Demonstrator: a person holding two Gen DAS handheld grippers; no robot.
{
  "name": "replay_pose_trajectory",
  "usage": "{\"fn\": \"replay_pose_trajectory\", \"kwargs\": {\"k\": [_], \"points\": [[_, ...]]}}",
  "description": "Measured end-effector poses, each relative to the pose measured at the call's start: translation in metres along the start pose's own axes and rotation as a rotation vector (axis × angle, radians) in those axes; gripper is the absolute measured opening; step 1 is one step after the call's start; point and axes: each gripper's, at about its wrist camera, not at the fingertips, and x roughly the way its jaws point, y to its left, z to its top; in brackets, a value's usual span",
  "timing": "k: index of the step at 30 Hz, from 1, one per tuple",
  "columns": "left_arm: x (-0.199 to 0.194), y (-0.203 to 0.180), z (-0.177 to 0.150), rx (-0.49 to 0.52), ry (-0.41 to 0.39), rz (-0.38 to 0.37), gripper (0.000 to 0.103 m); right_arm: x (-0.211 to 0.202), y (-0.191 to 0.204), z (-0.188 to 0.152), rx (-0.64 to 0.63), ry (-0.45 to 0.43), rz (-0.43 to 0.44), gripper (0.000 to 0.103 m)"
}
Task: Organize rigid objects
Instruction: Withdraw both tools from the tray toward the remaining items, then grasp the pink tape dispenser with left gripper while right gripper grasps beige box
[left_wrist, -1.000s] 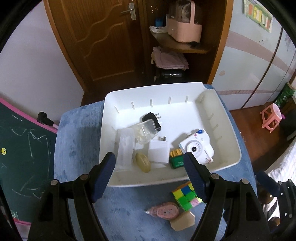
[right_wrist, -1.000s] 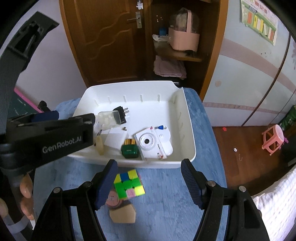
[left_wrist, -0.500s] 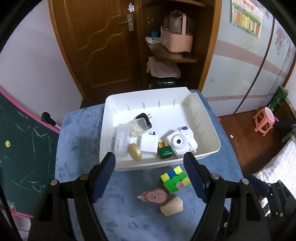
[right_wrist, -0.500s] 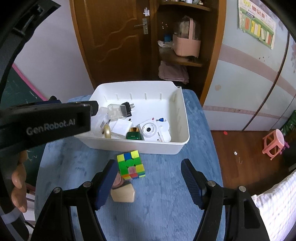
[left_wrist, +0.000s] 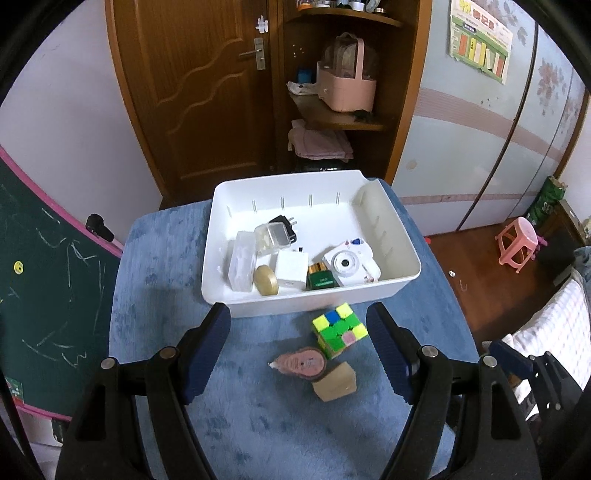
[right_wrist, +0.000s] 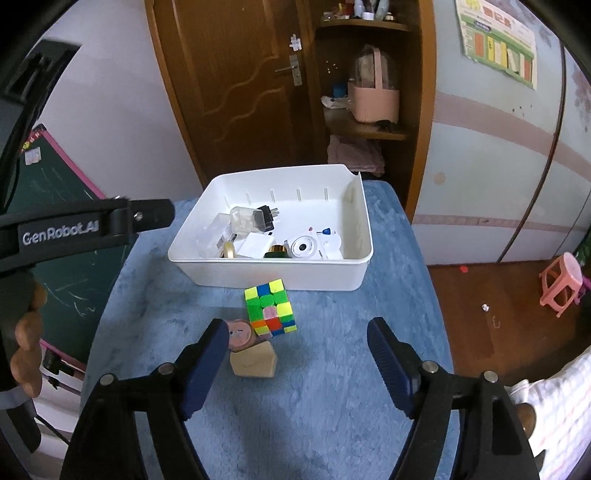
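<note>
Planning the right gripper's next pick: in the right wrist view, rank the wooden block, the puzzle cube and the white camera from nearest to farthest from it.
1. Wooden block, on the cloth, by the left finger.
2. Puzzle cube, just beyond, before the bin.
3. White camera, inside the white bin, farthest.

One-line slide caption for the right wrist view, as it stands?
Open right tool above blue cloth, facing a puzzle cube, pink disc and wooden block lying outside the white bin.

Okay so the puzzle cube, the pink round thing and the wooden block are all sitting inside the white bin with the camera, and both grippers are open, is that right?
Not quite. The puzzle cube, pink round thing and wooden block lie outside the white bin, on the blue cloth in front of it, as the left wrist view shows. The camera is inside, and both grippers' jaws are open.
</note>
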Motion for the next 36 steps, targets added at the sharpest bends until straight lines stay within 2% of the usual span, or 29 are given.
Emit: {"fn": "replay_pose_trajectory", "kwargs": {"k": [7,10,13,17,20,26,29,32,36], "points": [[0.012,0.01,-0.023,0.026,0.043,-0.006,0.079,0.009,-0.003,-0.027,0.026,0.027,0.049,0.078],[0.021,0.013,-0.032,0.078,0.065,-0.026,0.079,0.016,-0.001,-0.038,0.03,0.039,0.063,0.078],[0.032,0.012,-0.042,0.168,0.083,-0.049,0.079,0.024,0.004,-0.048,0.033,0.052,0.083,0.078],[0.057,0.006,-0.057,0.353,0.115,-0.085,0.079,0.04,0.011,-0.06,0.029,0.063,0.093,0.08],[0.076,0.005,-0.064,0.456,0.142,-0.104,0.079,0.057,0.018,-0.07,0.032,0.084,0.105,0.08],[0.118,0.005,-0.071,0.636,0.217,-0.215,0.079,0.101,0.039,-0.09,-0.032,0.117,0.057,0.08],[0.138,0.004,-0.077,0.71,0.257,-0.24,0.079,0.125,0.05,-0.097,-0.07,0.138,0.025,0.08],[0.155,0.006,-0.081,0.744,0.285,-0.251,0.079,0.146,0.056,-0.101,-0.073,0.152,0.016,0.08],[0.165,0.009,-0.079,0.736,0.306,-0.287,0.079,0.166,0.059,-0.1,-0.085,0.154,-0.017,0.08]]}}
